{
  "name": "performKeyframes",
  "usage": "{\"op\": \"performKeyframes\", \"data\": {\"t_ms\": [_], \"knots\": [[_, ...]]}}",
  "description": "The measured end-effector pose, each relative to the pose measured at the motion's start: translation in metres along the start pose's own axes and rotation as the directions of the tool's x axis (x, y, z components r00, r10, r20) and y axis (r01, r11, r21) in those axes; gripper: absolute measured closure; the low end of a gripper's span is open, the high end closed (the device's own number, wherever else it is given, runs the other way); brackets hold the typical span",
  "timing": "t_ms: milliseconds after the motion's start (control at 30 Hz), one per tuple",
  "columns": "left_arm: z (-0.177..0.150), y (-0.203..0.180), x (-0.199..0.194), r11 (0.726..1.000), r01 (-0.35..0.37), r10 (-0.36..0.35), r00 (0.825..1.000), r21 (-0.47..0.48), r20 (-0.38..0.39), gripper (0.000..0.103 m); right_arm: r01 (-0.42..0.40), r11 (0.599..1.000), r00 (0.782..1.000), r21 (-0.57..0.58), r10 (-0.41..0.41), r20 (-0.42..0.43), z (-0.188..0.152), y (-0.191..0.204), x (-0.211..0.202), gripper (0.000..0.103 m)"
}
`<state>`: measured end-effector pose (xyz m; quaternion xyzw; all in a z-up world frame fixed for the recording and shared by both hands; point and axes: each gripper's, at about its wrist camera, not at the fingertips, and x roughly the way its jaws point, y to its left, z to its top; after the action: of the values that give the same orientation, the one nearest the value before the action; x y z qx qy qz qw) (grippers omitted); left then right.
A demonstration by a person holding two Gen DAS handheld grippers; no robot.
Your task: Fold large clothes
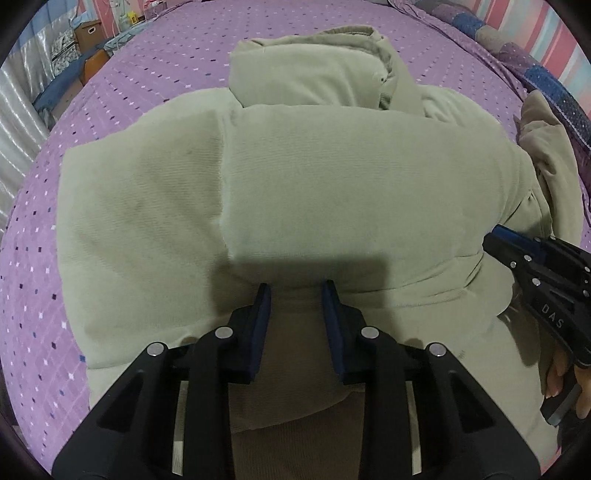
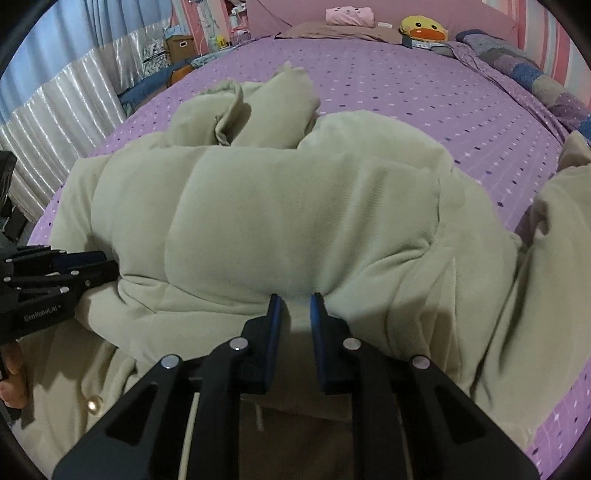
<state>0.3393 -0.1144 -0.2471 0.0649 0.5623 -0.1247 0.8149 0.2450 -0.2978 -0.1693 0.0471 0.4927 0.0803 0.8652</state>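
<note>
here, a bulky pale-green padded coat (image 1: 332,177) lies in a thick bundle across the near side of a purple patterned bed (image 1: 155,62), partway into a fold. the left tool (image 1: 295,291) sits low at the near edge of the bundle, its blue pads set narrowly apart with a ridge of the coat's fabric running between them; whether they actually pinch that ridge cannot be told. the right tool (image 2: 297,297) mirrors it further along the same edge, pads also narrowly apart over the cloth, and again a grip cannot be confirmed. both tools point the same way along one long edge, which suggests they are placed to lift or roll the near half over as one piece, keeping the heavy padding from sagging in the middle.

beyond the bundle, what looks like a hood or collar (image 1: 306,70) is bunched toward the far side, and a loose part of the coat (image 2: 546,258) trails off to the right, not yet tucked in. the bed's far half is bare of clothing, giving plenty of room to carry the fold forward. a yellow duck cushion (image 2: 424,29) and a pink pillow (image 2: 349,16) sit well apart at the headboard, and a patchwork blanket (image 2: 524,66) lines the right edge, near the trailing cloth.
</note>
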Motion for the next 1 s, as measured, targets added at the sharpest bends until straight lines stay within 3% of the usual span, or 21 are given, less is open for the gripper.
{"op": "performKeyframes", "data": {"t_ms": [267, 367, 467, 600, 700, 767, 800, 833, 1000], "knots": [[-0.002, 0.003, 0.006, 1.000, -0.003, 0.003, 1.000, -0.001, 0.007, 0.074, 0.003, 1.000, 1.000, -0.002, -0.003, 0.006, 0.000, 0.001, 0.003, 0.088], [-0.005, 0.005, -0.011, 1.000, -0.014, 0.013, 1.000, 0.010, 0.018, 0.075, 0.004, 1.000, 1.000, 0.006, -0.004, -0.002, 0.005, 0.003, -0.010, 0.088], [-0.001, 0.008, -0.038, 1.000, -0.025, 0.024, 0.997, 0.011, 0.068, 0.075, -0.023, 1.000, 0.998, 0.006, 0.022, 0.057, 0.014, 0.006, -0.038, 0.086], [0.016, 0.021, -0.068, 0.999, -0.032, 0.032, 0.989, -0.004, 0.147, 0.058, -0.033, 0.999, 0.994, 0.003, 0.033, 0.102, 0.034, 0.008, -0.056, 0.086], [0.034, 0.042, -0.060, 0.998, -0.062, 0.066, 0.989, -0.034, 0.132, 0.058, 0.003, 1.000, 0.995, 0.017, -0.005, 0.102, 0.052, 0.000, -0.049, 0.086], [0.042, 0.056, -0.043, 0.996, -0.058, 0.063, 0.995, -0.062, 0.082, 0.068, 0.014, 0.999, 0.999, 0.048, -0.017, 0.051, 0.059, -0.010, -0.029, 0.086], [0.044, 0.062, -0.033, 0.996, -0.060, 0.063, 0.997, -0.071, 0.051, 0.080, -0.001, 0.998, 1.000, 0.067, 0.000, 0.013, 0.060, -0.014, -0.015, 0.086], [0.044, 0.063, -0.026, 0.996, -0.065, 0.067, 0.997, -0.069, 0.040, 0.083, -0.003, 0.998, 1.000, 0.070, 0.003, 0.001, 0.060, -0.016, -0.008, 0.087], [0.043, 0.064, -0.003, 0.996, -0.056, 0.058, 0.998, -0.073, 0.021, 0.083, 0.025, 0.998, 0.999, 0.050, -0.023, -0.035, 0.057, -0.014, 0.018, 0.088]]}}
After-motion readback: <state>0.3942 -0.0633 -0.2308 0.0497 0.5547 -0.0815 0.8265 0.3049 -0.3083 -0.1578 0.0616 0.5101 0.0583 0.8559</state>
